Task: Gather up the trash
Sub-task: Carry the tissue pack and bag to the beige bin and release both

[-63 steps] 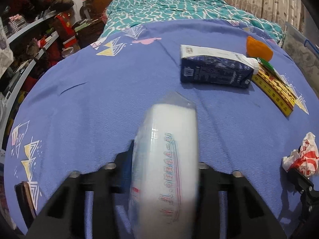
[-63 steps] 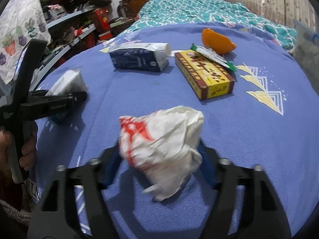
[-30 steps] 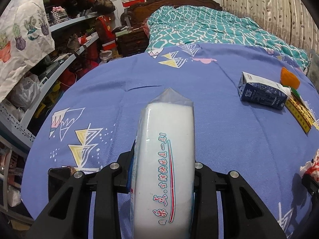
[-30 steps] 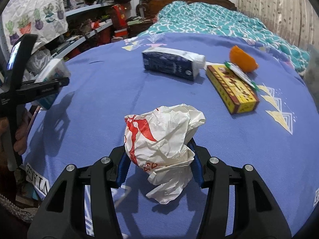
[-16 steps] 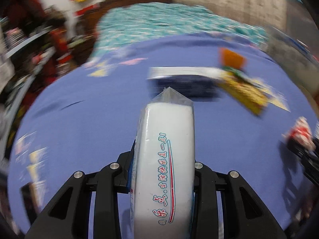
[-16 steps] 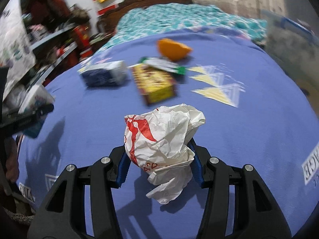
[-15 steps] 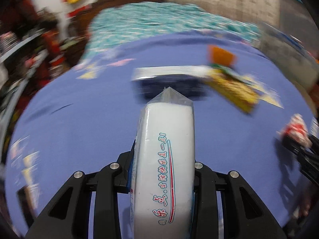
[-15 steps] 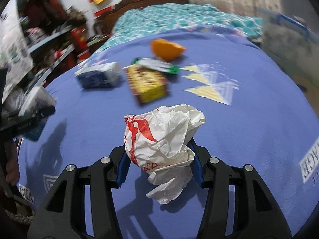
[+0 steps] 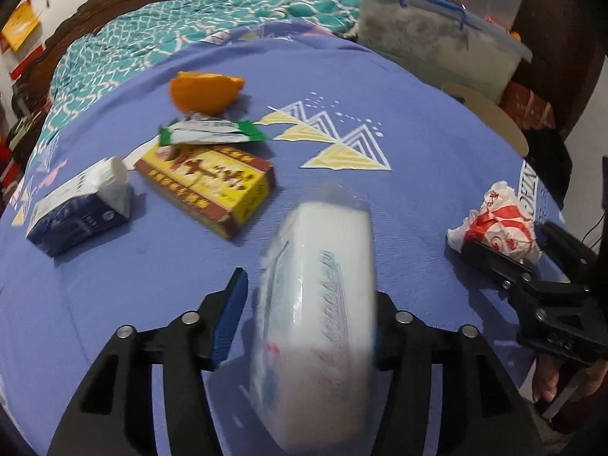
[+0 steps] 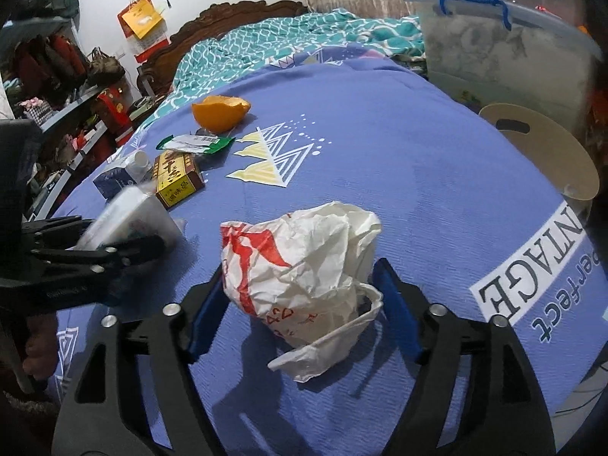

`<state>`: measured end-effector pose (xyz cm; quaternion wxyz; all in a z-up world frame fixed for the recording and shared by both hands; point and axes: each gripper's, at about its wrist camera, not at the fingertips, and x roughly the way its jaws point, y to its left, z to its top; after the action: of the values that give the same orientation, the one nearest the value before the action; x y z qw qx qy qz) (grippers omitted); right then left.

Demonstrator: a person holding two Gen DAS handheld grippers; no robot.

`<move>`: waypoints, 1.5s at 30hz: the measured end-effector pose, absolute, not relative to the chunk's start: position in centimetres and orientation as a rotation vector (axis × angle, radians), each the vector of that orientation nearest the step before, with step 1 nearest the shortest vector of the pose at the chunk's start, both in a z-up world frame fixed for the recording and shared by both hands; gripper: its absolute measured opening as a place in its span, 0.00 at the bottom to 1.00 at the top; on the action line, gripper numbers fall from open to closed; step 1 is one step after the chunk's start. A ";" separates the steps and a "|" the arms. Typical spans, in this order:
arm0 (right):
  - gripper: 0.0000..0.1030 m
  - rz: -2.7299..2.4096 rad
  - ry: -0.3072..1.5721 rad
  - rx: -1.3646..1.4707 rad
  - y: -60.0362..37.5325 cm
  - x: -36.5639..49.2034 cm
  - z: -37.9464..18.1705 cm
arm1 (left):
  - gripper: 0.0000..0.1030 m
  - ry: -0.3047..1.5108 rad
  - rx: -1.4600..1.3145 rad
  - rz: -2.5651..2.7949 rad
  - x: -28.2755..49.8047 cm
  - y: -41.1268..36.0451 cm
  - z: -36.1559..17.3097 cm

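Observation:
A white plastic-wrapped tissue pack (image 9: 319, 304), blurred and tilted, sits between the jaws of my left gripper (image 9: 307, 288). Those jaws are opening, and the left pad stands clear of the pack. A crumpled white bag with red print (image 10: 300, 266) rests on the purple sheet between the jaws of my right gripper (image 10: 300, 269). These jaws are opening too, with a gap at each pad. In the left wrist view the bag (image 9: 497, 224) and right gripper (image 9: 505, 254) appear at the right edge. The right wrist view has the left gripper (image 10: 114, 243) at its left.
On the purple bedsheet (image 9: 380, 95) lie a yellow and red box (image 9: 209, 186), a dark blue carton (image 9: 76, 209), a green and white wrapper (image 9: 209, 133) and an orange peel (image 9: 205, 91). A clear lidded bin (image 10: 494, 45) and a round wooden board (image 10: 543, 152) stand past the bed's right edge.
Both grippers swung right across the bed, toward its right edge. Both sets of jaws widened: the tissue pack tipped loose, and the bag is no longer pinched.

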<state>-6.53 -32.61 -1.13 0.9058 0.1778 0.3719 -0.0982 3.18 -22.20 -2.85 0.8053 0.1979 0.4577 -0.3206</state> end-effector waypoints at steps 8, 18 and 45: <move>0.87 -0.128 0.740 0.346 -32.4 -7.1 -1.1 | 0.68 1.000 0.440 -0.618 4.2 -21.3 -2.8; 0.48 -0.180 0.628 0.469 -38.1 -8.9 0.1 | 0.28 1.050 0.440 -0.742 4.0 -25.4 -1.2; 0.75 -0.611 0.466 0.672 -61.5 -14.8 1.4 | 0.77 1.112 0.305 -1.134 8.4 -49.9 -0.4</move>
<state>-14.78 -61.49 1.43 0.8725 0.3217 0.2232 -0.2924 8.39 -49.88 -0.42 0.6903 0.1363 0.4975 -0.5073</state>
